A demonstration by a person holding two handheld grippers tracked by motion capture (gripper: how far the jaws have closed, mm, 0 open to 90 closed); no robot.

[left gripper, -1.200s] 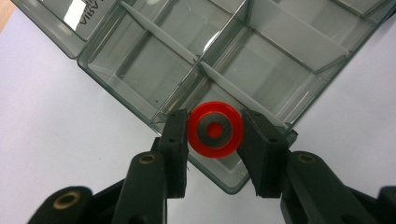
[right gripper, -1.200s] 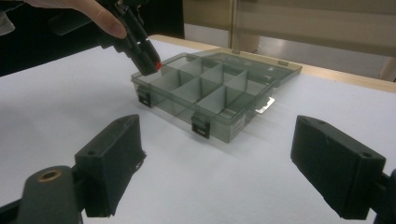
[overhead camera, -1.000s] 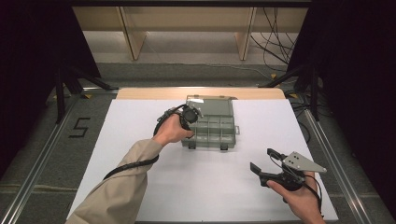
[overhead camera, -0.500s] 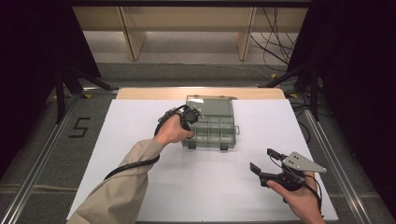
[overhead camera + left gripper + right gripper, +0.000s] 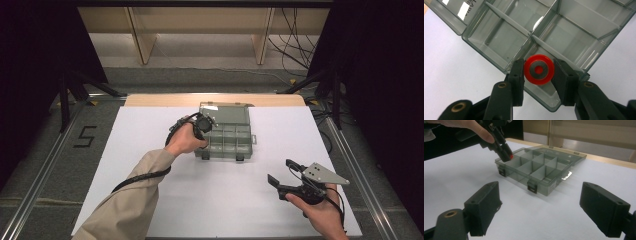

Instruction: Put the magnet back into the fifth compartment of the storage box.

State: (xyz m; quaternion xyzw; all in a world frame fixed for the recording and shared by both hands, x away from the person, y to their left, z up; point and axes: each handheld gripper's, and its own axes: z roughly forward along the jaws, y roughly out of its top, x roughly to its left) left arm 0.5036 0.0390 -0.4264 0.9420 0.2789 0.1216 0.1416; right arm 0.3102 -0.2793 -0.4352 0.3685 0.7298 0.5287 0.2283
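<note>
A grey clear compartment box (image 5: 231,134) lies open in the middle of the white table, its lid (image 5: 227,112) flat behind it. My left gripper (image 5: 204,124) hangs over the box's near left corner, shut on a red disc with a grey centre (image 5: 539,70). The disc sits between the pads (image 5: 517,72) above a corner compartment (image 5: 541,90). From the right gripper view the red disc (image 5: 510,157) shows at the jaw tips above the box (image 5: 536,171). My right gripper (image 5: 280,170) rests at the table's near right, open and holding nothing (image 5: 539,192).
The white table top (image 5: 150,140) spreads around the box. A wooden strip (image 5: 165,99) runs along its far edge. Metal rails (image 5: 45,165) flank both sides. Two black latches (image 5: 532,187) stick out from the box's front wall.
</note>
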